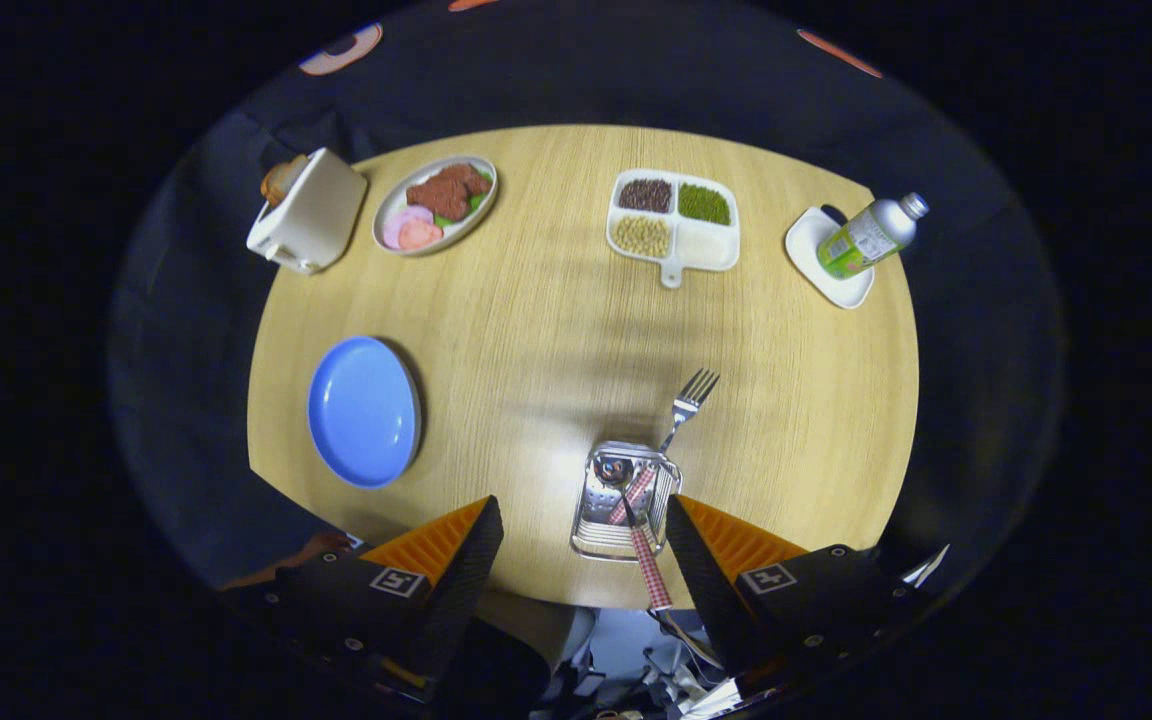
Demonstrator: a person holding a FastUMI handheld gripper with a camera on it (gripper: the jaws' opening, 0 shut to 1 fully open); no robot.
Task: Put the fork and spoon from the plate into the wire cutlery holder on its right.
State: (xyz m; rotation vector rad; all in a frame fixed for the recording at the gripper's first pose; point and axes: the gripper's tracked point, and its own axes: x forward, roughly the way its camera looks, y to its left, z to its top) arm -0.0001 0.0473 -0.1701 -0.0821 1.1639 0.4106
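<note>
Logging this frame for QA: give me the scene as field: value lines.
hand-held gripper: open, fingers either side of the holder, holding nothing
wire cutlery holder: between the fingers, on the round table
fork: in the holder, tines sticking out
checked-handled utensil: in the holder, handle out
blue plate: empty, left of the holder

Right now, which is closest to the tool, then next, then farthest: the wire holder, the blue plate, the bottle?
1. Wire holder: between the open tool's fingers.
2. Blue plate: ahead, left.
3. Bottle: far right, across the table.
</note>
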